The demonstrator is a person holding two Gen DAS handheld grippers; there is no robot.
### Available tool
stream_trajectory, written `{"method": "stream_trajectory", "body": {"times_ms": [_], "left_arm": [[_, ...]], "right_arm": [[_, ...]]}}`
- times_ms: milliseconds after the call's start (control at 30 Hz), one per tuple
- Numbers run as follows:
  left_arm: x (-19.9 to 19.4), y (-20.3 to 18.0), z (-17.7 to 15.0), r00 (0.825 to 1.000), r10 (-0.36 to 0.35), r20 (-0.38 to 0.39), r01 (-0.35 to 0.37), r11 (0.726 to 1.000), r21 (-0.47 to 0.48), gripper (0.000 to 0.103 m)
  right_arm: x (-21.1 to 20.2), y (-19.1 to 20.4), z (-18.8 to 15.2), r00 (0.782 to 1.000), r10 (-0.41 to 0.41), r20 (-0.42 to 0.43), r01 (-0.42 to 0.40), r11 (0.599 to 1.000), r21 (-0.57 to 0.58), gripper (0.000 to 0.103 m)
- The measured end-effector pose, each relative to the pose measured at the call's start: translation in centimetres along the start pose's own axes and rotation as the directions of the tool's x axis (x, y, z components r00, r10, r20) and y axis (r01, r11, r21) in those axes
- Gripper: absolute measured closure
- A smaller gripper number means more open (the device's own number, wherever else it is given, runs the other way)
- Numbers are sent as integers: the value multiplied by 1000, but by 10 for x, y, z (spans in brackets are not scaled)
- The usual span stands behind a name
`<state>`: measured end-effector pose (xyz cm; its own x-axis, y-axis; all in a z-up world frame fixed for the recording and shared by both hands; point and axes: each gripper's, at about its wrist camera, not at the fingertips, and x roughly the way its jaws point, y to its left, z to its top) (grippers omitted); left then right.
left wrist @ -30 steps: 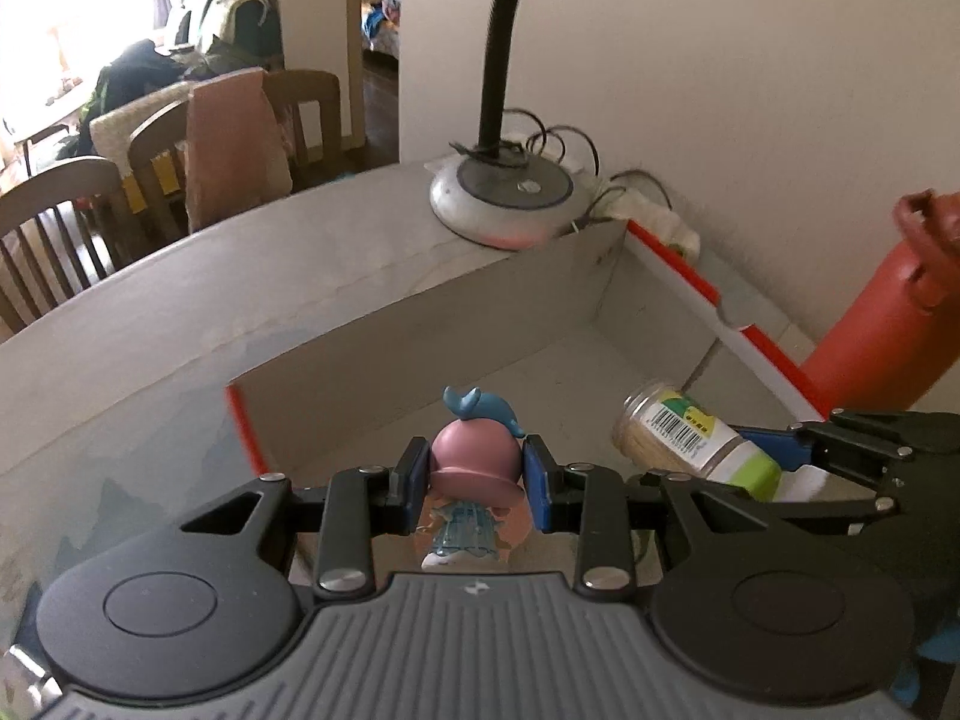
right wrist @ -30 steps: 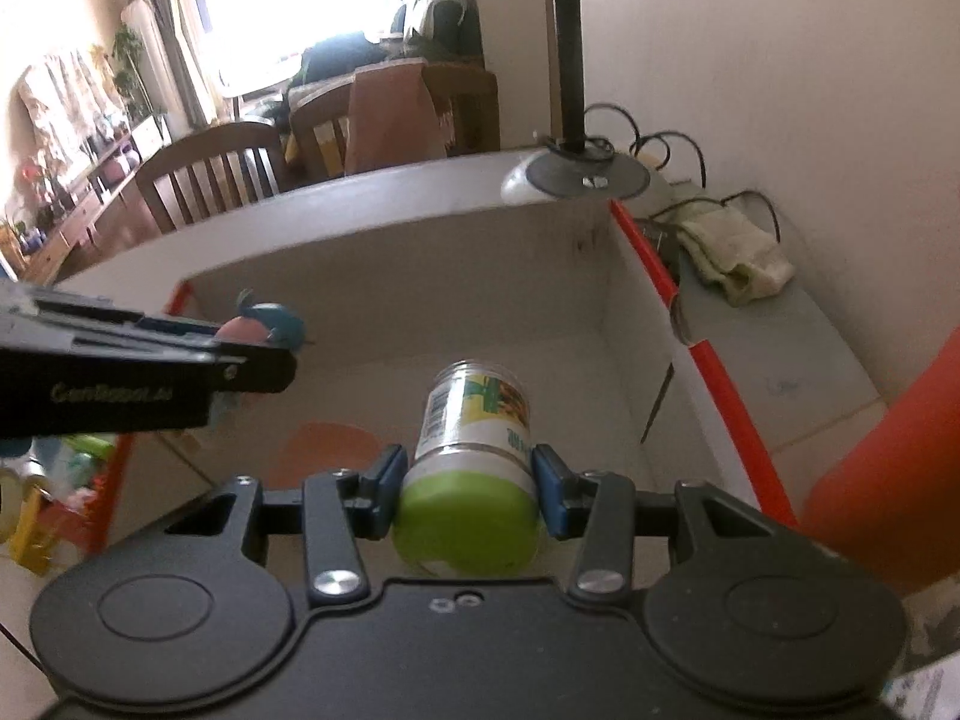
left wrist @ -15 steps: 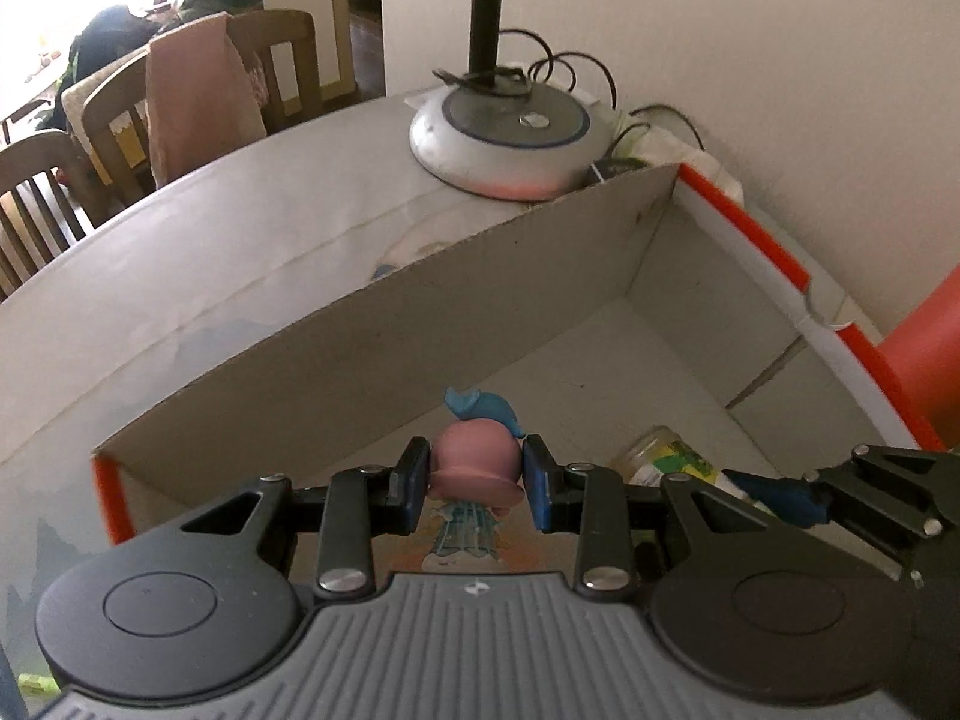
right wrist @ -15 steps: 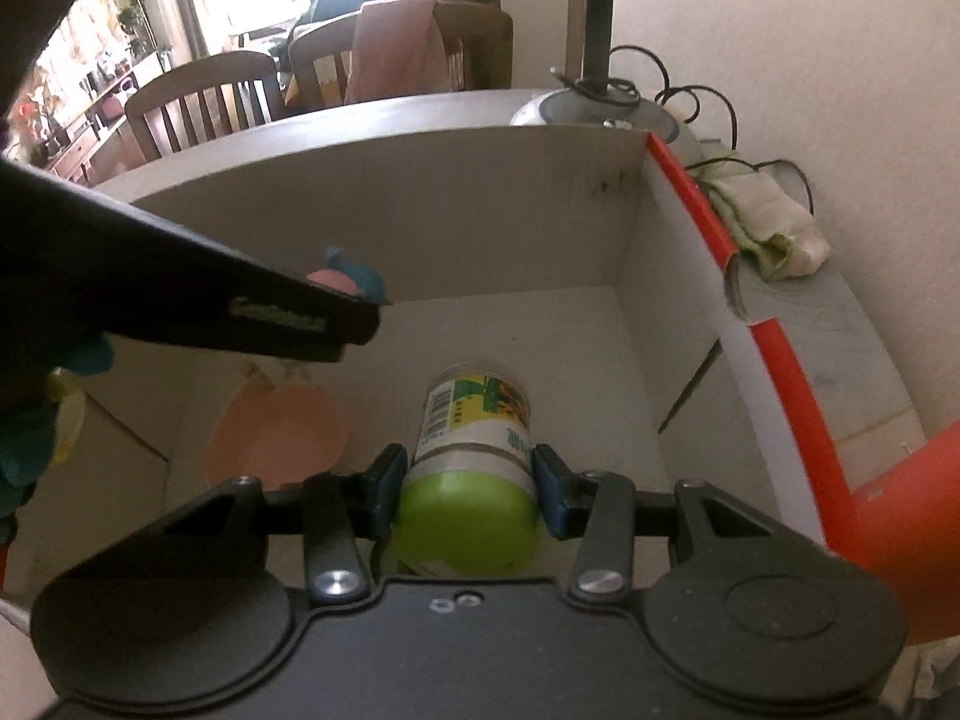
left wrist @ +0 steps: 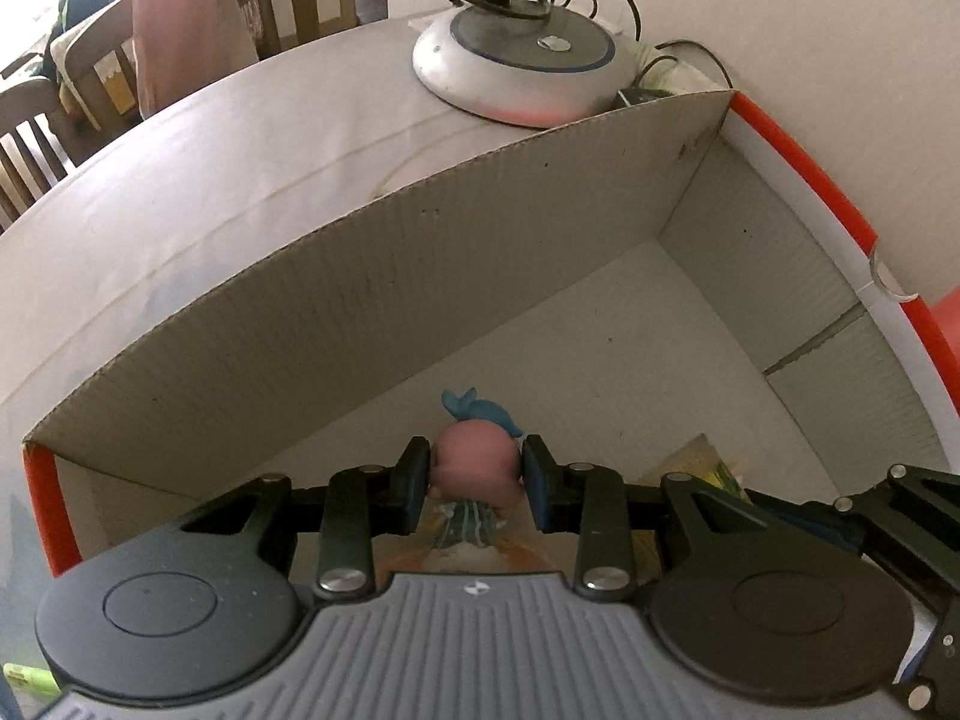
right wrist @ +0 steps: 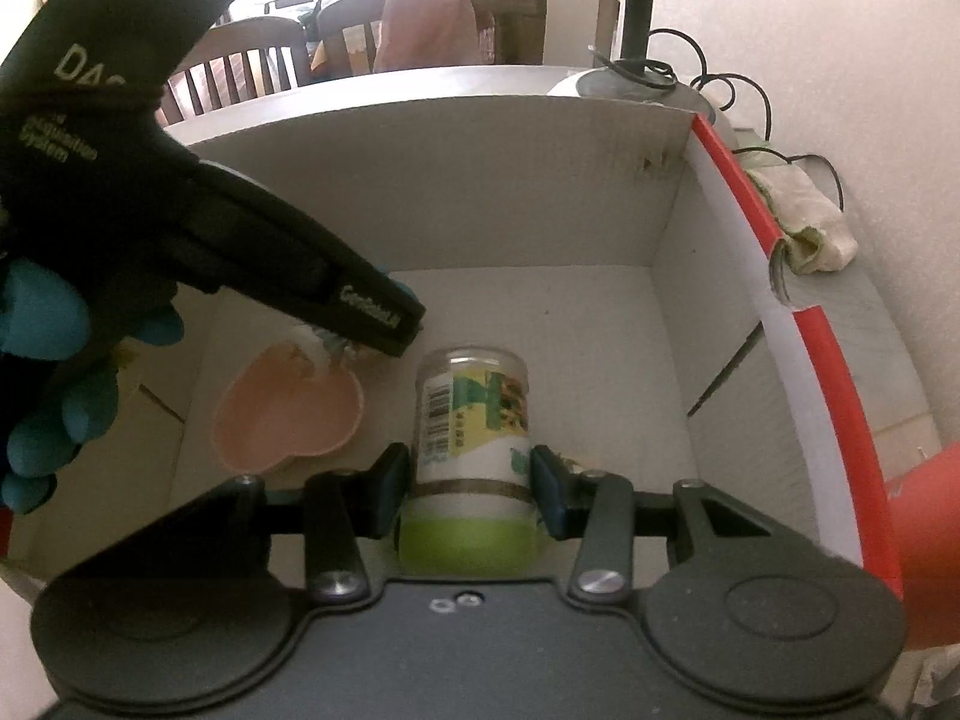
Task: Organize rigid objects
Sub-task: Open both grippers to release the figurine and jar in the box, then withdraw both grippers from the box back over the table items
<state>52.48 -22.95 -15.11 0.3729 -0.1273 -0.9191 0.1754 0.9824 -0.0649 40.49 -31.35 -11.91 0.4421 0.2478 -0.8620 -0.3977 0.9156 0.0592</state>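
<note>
My left gripper (left wrist: 476, 483) is shut on a small figurine (left wrist: 474, 468) with a pink head and a blue bow, held low inside a cardboard box (left wrist: 372, 276). In the right wrist view the left gripper (right wrist: 384, 318) hangs just above a pink heart-shaped dish (right wrist: 288, 414) on the box floor, and the figurine's feet are close to the dish. My right gripper (right wrist: 471, 483) is shut on a jar with a green lid (right wrist: 471, 438), held inside the same box (right wrist: 480, 180), right of the dish.
The box has red-edged flaps (right wrist: 744, 198) on the right. A lamp base (left wrist: 522, 69) with cables stands behind the box. An orange-red object (right wrist: 924, 546) is at the far right. A crumpled cloth (right wrist: 810, 228) lies by the wall. Chairs (left wrist: 180, 42) stand beyond the table.
Both grippers have moved forward and down into the box with their objects. The figurine now hangs just over the pink dish, and the jar is lower near the box floor.
</note>
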Motion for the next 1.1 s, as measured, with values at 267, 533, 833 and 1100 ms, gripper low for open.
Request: {"method": "stream_trajectory", "body": {"times_ms": [267, 533, 833, 1100], "left_arm": [[-9, -1, -1, 1000, 18, -12, -18, 1000, 13, 63], [-36, 1, -9, 999, -4, 48, 5, 1000, -17, 41], [-74, 2, -26, 992, -16, 125, 21, 999, -39, 41], [-121, 7, -49, 975, -19, 221, 34, 997, -65, 41]], "right_arm": [[-4, -11, 2, 1000, 19, 9, -19, 999, 38, 49], [-17, -15, 0, 999, 39, 35, -41, 997, 62, 42], [-45, -13, -3, 994, 65, 86, -69, 997, 46, 39], [-77, -2, -7, 982, 98, 159, -101, 995, 7, 26]]}}
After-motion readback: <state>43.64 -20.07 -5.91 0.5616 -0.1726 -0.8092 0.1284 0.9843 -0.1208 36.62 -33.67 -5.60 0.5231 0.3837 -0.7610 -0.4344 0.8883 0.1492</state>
